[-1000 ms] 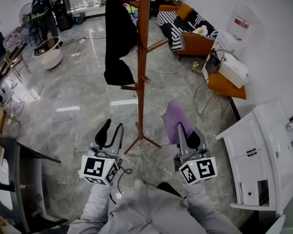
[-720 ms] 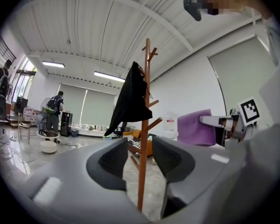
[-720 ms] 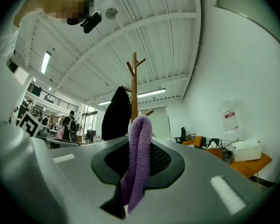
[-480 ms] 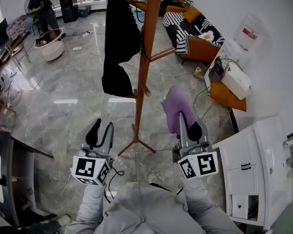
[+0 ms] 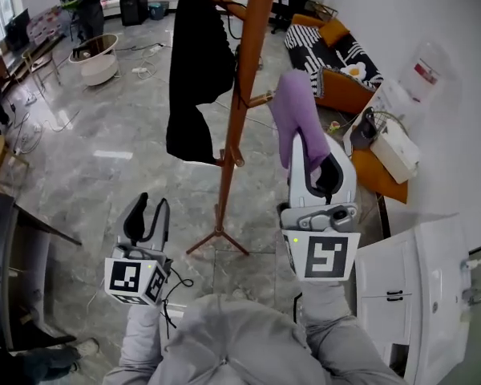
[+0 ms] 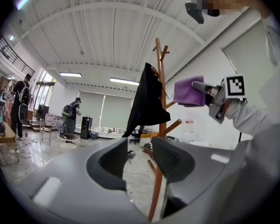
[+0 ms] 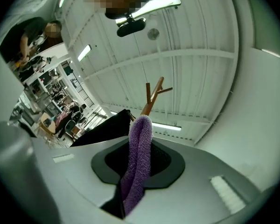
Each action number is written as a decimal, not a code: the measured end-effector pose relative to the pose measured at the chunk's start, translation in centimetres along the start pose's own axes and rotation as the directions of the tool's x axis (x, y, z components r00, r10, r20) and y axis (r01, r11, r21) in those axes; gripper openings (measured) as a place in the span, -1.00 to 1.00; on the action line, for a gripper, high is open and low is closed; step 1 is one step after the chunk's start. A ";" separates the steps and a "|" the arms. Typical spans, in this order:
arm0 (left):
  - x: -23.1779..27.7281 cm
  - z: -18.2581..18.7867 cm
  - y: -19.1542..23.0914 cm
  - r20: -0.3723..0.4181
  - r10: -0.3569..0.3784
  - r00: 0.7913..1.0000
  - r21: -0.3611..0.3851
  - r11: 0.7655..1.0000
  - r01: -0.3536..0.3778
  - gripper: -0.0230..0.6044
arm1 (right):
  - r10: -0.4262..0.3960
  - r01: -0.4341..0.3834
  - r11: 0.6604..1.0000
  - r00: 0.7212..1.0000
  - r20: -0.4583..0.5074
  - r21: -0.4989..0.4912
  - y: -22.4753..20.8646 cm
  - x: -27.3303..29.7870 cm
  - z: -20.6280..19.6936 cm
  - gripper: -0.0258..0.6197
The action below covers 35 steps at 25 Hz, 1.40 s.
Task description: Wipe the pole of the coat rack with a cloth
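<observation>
We have the wooden coat rack (image 5: 228,175) standing on the grey marble floor (image 5: 104,159) straight ahead. Its pole (image 5: 242,95) is stiff and smooth. On three thin feet it looks easy to tip, so we judge light, even strokes are called for rather than a hard push. A black coat (image 5: 192,70) hangs down the pole's left side and covers the upper stretch there. We reckon the bare right side is the place to start. Short pegs (image 5: 259,99) jut from the pole, one pointing toward the cloth, and they will likely snag a stroke that runs past them.

The purple cloth (image 5: 291,111) is soft, light terry, doubled over. It is held up near the pole on its right, not touching it as far as the left gripper view shows. The right tongs (image 5: 305,157) pinch its lower part, so a loose fold stands above the tips to wrap round the wood.

The left tongs (image 5: 148,213) sit low, well apart from the rack, spread a little with nothing between them. They could steady the pole lower down.

To the right, clear of the work, are a white cabinet (image 5: 417,279) and an orange side table (image 5: 377,171).
</observation>
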<state>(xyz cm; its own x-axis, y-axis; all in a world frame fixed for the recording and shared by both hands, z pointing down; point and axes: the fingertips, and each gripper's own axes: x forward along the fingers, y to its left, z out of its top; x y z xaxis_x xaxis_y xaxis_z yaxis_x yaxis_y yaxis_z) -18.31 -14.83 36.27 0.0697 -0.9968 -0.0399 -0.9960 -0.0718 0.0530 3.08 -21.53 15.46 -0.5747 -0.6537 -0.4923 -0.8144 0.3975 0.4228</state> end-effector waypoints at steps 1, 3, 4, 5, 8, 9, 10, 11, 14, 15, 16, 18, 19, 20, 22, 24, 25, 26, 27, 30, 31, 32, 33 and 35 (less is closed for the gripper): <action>-0.2 0.0 0.2 0.000 0.013 1.000 0.001 1.000 -0.013 -0.39 | 0.005 -0.004 1.000 1.000 0.027 -0.031 0.2 0.9 0.7 -0.75; -0.8 0.0 0.7 0.002 0.041 0.999 0.003 0.999 -0.041 -0.39 | 0.017 -0.011 0.996 0.997 0.069 -0.084 0.9 2.6 1.8 -0.75; -1.1 0.0 1.0 0.002 0.053 0.999 0.004 0.999 -0.053 -0.39 | 0.026 -0.017 0.994 0.997 0.078 -0.107 1.3 3.5 2.1 -0.75; -1.3 0.0 1.3 0.002 0.063 0.998 0.004 0.998 -0.063 -0.39 | 0.037 -0.027 0.992 0.996 0.077 -0.125 1.7 4.3 2.1 -0.75; -1.9 -0.1 1.9 0.001 0.091 0.996 0.002 0.996 -0.091 -0.39 | 0.087 -0.082 0.989 0.996 0.035 -0.123 2.8 6.2 1.2 -0.75; -2.1 0.0 2.0 0.001 0.099 0.995 0.001 0.995 -0.099 -0.39 | 0.103 -0.100 0.989 0.994 0.023 -0.106 3.2 6.6 0.8 -0.75; -2.2 0.0 2.1 0.000 0.105 0.994 -0.001 0.994 -0.105 -0.39 | 0.116 -0.115 0.989 0.993 0.015 -0.088 3.5 6.8 0.5 -0.75; -2.3 -0.1 2.3 -0.001 0.110 0.994 -0.002 0.994 -0.110 -0.39 | 0.127 -0.126 0.989 0.992 0.008 -0.072 3.9 6.9 0.1 -0.75; -2.6 -0.5 2.7 -0.005 0.121 0.993 -0.011 0.993 -0.121 -0.39 | 0.158 -0.158 0.987 0.987 -0.024 -0.019 5.0 6.8 -1.3 -0.75; -2.7 -0.7 2.8 -0.007 0.123 0.992 -0.013 0.992 -0.123 -0.39 | 0.167 -0.167 0.986 0.985 -0.035 0.003 5.4 6.6 -1.9 -0.75; -2.7 -0.8 2.9 -0.009 0.125 0.992 -0.015 0.992 -0.125 -0.39 | 0.177 -0.176 0.984 0.983 -0.043 0.021 5.7 6.3 -2.5 -0.75; -2.8 -0.9 2.9 -0.012 0.126 0.992 -0.015 0.992 -0.126 -0.39 | 0.197 -0.195 0.980 0.978 -0.061 0.032 6.4 5.9 -3.7 -0.75; -2.7 -0.9 2.9 -0.013 0.125 0.992 -0.014 0.992 -0.126 -0.39 | 0.207 -0.204 0.978 0.976 -0.075 0.035 6.8 5.7 -4.3 -0.75; -2.7 -0.9 2.9 -0.014 0.124 0.992 -0.015 0.992 -0.125 -0.39 | 0.216 -0.213 0.976 0.972 -0.091 0.039 7.1 5.6 -4.8 -0.75; -2.6 -1.0 2.9 -0.015 0.122 0.992 -0.016 0.992 -0.122 -0.39 | 0.232 -0.227 0.972 0.967 -0.108 0.053 7.7 5.5 -5.7 -0.75; -2.4 -1.1 2.7 -0.016 0.116 0.993 -0.016 0.993 -0.117 -0.39 | 0.248 -0.242 0.968 0.960 -0.126 0.065 8.0 5.2 -6.5 -0.75; -2.4 -1.1 2.7 -0.017 0.114 0.993 -0.017 0.993 -0.114 -0.39 | 0.257 -0.250 0.966 0.956 -0.141 0.070 8.2 5.1 -7.0 -0.75; -2.4 -1.2 2.6 -0.017 0.112 0.994 -0.018 0.994 -0.112 -0.39 | 0.268 -0.259 0.963 0.951 -0.158 0.075 8.4 4.9 -7.5 -0.75; -2.3 -1.2 2.5 -0.016 0.110 0.994 -0.019 0.994 -0.110 -0.39 | 0.279 -0.269 0.960 0.944 -0.174 0.082 8.6 4.7 -8.1 -0.75; -2.0 -1.3 2.3 -0.018 0.104 0.994 -0.023 0.994 -0.105 -0.39 | 0.316 -0.298 0.947 0.926 -0.204 0.117 9.3 4.4 -9.7 -0.75; -2.0 -1.3 2.2 -0.019 0.103 0.994 -0.024 0.994 -0.103 -0.39 | 0.326 -0.304 0.943 0.922 -0.207 0.134 9.5 4.2 -10.3 -0.75; -2.0 -1.4 2.2 -0.020 0.102 0.995 -0.025 0.994 -0.103 -0.39 | 0.338 -0.309 0.938 0.917 -0.212 0.158 9.6 4.1 -10.8 -0.75; -1.9 -1.4 2.2 -0.021 0.101 0.995 -0.026 0.994 -0.102 -0.39 | 0.351 -0.314 0.930 0.911 -0.218 0.189 9.7 3.9 -11.3 -0.75; -1.9 -1.5 2.2 -0.022 0.100 0.995 -0.028 0.995 -0.101 -0.39 | 0.380 -0.324 0.912 0.899 -0.220 0.252 9.5 3.7 -11.9 -0.75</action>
<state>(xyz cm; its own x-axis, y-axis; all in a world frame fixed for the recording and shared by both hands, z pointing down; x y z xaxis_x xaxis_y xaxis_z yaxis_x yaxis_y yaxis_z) -20.51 -13.16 37.98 -0.0292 -0.9995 -0.0122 -0.9961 0.0281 0.0842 -5.86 -27.80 26.70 -0.8081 -0.5777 -0.1147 -0.5767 0.7366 0.3533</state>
